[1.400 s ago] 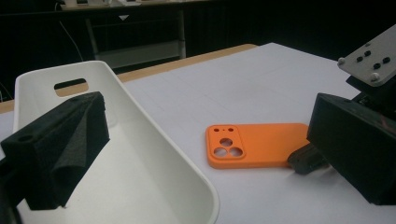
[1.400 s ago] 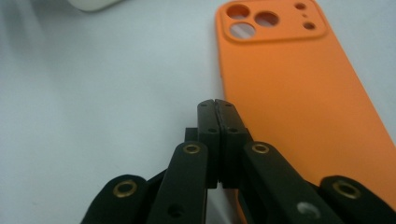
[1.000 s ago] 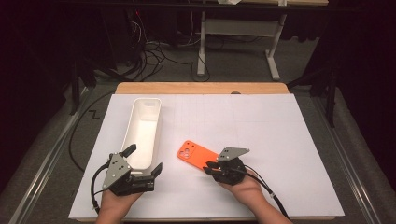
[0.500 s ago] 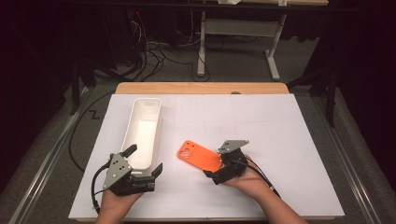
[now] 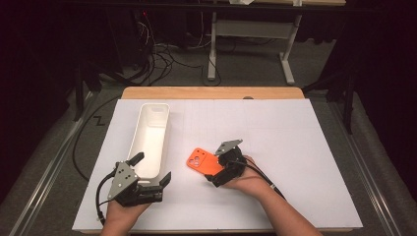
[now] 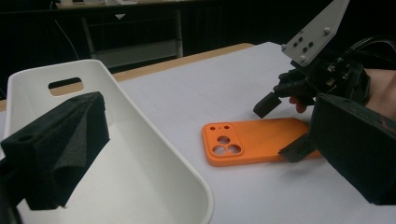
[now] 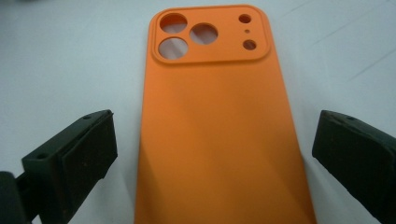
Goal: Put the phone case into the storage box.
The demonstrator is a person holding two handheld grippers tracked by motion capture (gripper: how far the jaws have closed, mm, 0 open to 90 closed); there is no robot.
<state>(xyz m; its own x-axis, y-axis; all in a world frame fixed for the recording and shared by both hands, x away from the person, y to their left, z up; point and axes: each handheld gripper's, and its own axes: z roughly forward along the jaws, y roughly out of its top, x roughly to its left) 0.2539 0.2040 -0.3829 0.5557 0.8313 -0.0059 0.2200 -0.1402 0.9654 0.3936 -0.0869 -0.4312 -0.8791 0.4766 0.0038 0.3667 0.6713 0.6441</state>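
High view: flat orange silicone phone case [image 5: 201, 162] lies on the white-covered desk [image 5: 295, 147], right of the long white plastic tray [image 5: 150, 137]. Right gripper [image 5: 219, 172] at its near end; left gripper [image 5: 152, 169] spread wide at tray's near end.

Left gripper view: case lies camera-cutout side up.

Right gripper view: fingers [image 7: 88, 154] just opened, straddling the case, no contact.

- Table [image 5: 295, 147]: white sheet covers the top; bare wood strip shows along the far edge.
- Bin [image 5: 150, 137]: white, long, open top, lies on the left half, lengthwise front to back.
- Case [image 5: 204, 162]: orange phone case, lies flat near centre, camera holes up, just right of bin, apart from it.
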